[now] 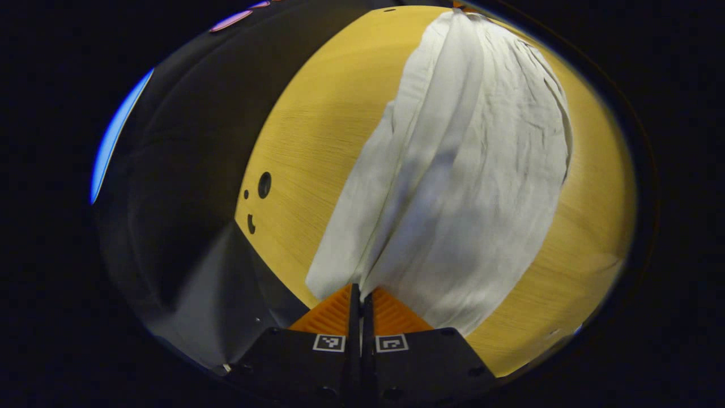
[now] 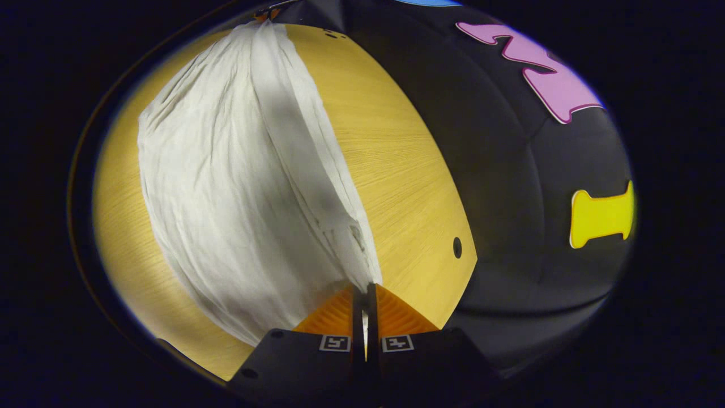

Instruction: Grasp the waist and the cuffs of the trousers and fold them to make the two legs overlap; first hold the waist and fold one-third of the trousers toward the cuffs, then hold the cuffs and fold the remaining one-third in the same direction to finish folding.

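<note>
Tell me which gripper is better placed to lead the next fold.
Neither clearly. The left gripper and the right gripper are each shut on an edge of the white trousers, with cloth running away over the wooden table. Likely both move together; I cannot tell waist from cuffs.

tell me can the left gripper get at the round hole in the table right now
Probably not as things stand: the left gripper is shut on the white trousers, so it would have to let go before reaching the hole.
</note>
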`<state>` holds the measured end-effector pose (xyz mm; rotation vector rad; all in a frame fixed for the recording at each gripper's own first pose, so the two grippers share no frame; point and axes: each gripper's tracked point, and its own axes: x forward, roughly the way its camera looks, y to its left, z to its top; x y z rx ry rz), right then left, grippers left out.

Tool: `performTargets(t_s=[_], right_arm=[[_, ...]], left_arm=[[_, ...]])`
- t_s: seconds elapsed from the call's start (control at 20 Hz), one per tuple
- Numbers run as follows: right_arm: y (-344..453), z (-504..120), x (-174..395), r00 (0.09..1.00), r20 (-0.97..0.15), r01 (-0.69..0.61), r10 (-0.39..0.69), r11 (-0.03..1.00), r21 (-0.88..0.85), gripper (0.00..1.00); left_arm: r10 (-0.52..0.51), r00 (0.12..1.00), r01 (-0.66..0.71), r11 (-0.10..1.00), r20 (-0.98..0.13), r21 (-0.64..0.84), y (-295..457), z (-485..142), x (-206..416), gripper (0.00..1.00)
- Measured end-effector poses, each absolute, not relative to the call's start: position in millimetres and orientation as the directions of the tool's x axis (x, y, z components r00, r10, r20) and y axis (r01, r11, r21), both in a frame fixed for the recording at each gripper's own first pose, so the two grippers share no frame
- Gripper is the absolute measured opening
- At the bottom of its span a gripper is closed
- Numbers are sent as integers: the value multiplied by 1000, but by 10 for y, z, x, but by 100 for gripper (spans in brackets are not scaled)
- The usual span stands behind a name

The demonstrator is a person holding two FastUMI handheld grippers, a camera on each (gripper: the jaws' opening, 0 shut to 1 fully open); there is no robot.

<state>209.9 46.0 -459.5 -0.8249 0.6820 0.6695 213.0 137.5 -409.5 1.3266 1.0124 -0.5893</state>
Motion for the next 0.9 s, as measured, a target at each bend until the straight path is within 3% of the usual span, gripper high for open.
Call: performTargets(t_s=[0.3, 0.35, 0.5, 0.55, 0.6, 0.7, 0.8, 0.9], right_arm=[[532, -4779, 2189, 603, -759, -762, 247, 462, -455, 5], [533, -4799, 2200, 608, -757, -760, 241, 454, -465, 0], [522, -4773, 2215, 641, -735, -735, 221, 451, -506, 12], [500, -4742, 2235, 654, -726, -725, 212, 448, -523, 18], [469, -4727, 2268, 668, -718, -712, 196, 447, -541, 32], [434, -4706, 2297, 670, -721, -701, 174, 466, -539, 51], [395, -4719, 2315, 678, -719, -694, 154, 458, -556, 53], [325, -4697, 2316, 692, -709, -683, 139, 444, -580, 58]], left_arm=[[199, 494, 848, 105, -846, 520, 1375, -4307, 2281, 6], [202, 515, 839, 82, -833, 539, 1364, -4322, 2297, 6], [200, 578, 807, 6, -791, 591, 1316, -4232, 2294, 11], [197, 604, 790, -18, -772, 613, 1281, -4198, 2307, 16], [196, 626, 774, -35, -755, 633, 1309, -4166, 2385, 32], [204, 652, 754, -68, -730, 653, 1368, -4050, 2467, 66], [235, 639, 763, -72, -732, 643, 1509, -3990, 2418, 100], [290, 634, 762, -75, -717, 643, 1836, -3924, 2408, 99]])
